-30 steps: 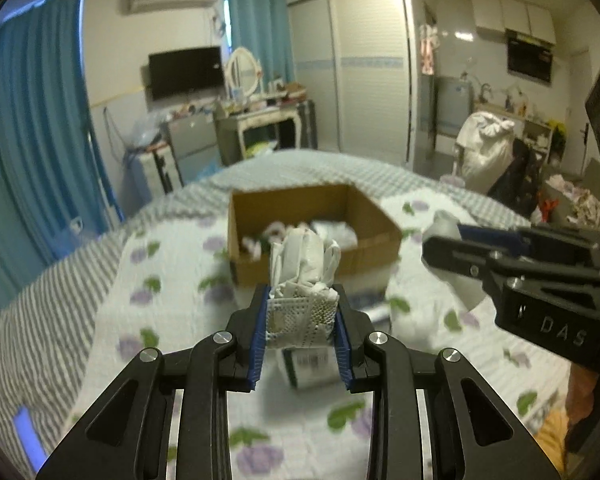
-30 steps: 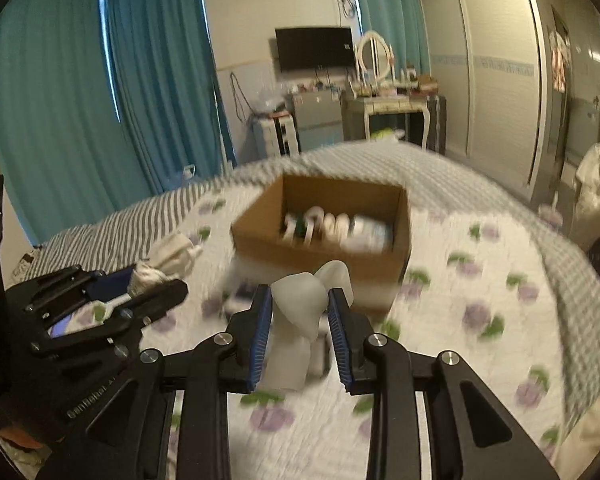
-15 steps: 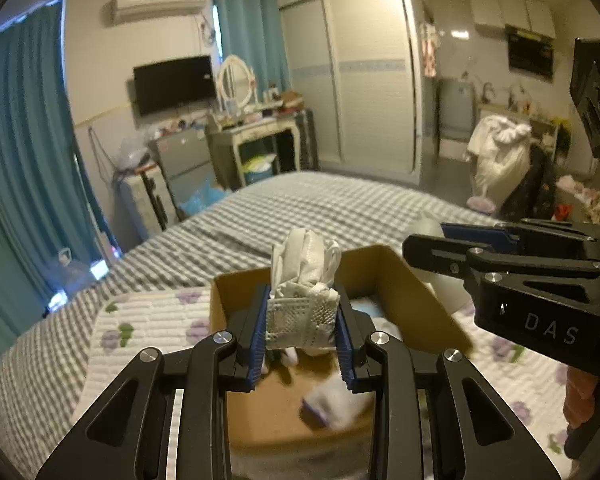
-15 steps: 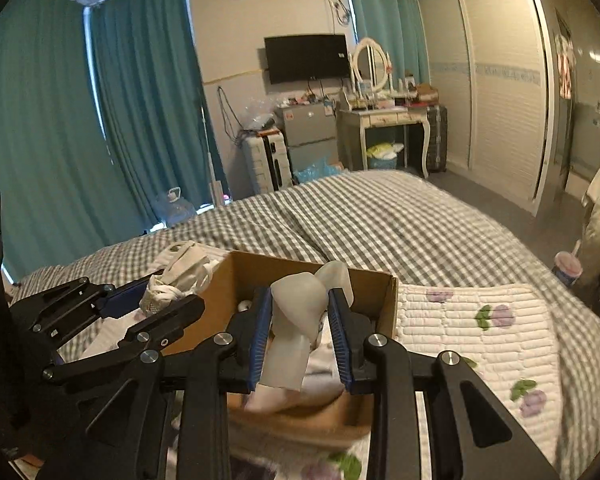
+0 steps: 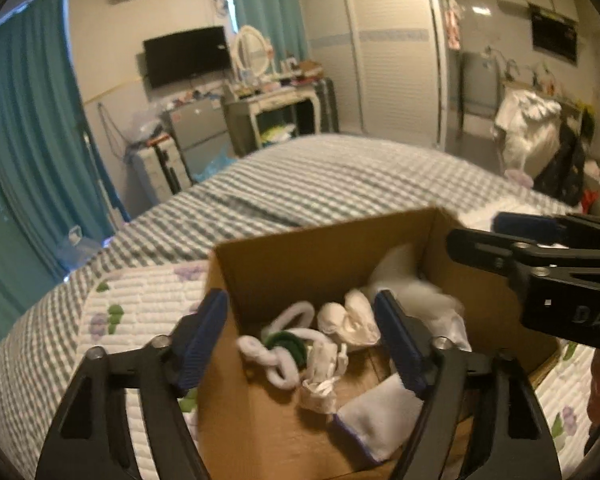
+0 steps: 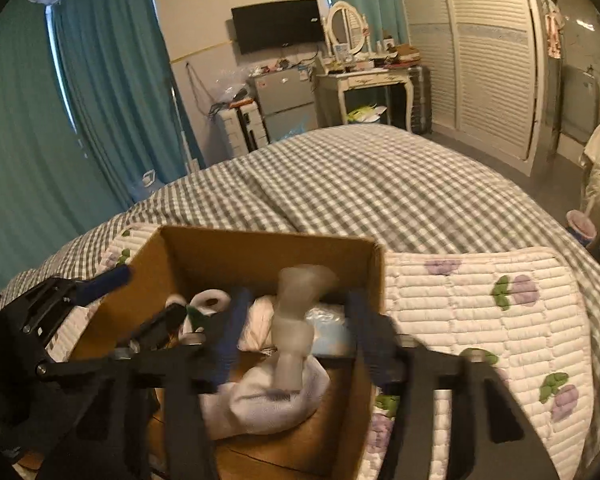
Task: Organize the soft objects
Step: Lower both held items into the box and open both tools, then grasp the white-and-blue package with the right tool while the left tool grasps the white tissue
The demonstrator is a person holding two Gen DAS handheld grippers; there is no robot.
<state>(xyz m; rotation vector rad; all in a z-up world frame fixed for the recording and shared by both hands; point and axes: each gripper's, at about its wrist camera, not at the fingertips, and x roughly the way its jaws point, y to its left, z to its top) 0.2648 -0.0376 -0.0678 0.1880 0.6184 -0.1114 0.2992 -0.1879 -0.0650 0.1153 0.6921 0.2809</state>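
Observation:
A brown cardboard box (image 5: 320,248) stands on the bed and holds several white soft items, among them rolled socks (image 5: 348,320) and a white-and-green piece (image 5: 284,344). My left gripper (image 5: 300,340) is open and empty above the box's near left corner. My right gripper (image 6: 292,332) is open over the box (image 6: 260,256); a pale sock (image 6: 296,320) hangs blurred between its jaws, dropping onto a white bundle (image 6: 268,396). The right gripper's tip (image 5: 512,240) shows at the box's right side.
The box sits on a white quilted pad with purple flowers (image 6: 480,320) over a grey checked bedspread (image 6: 360,184). Teal curtains (image 6: 100,100), a dressing table (image 6: 364,80) and a white wardrobe (image 6: 488,60) stand beyond the bed.
Both grippers opened over the box. The white mesh bundle left my left gripper and lies in the box; the pale sock is falling from my right gripper.

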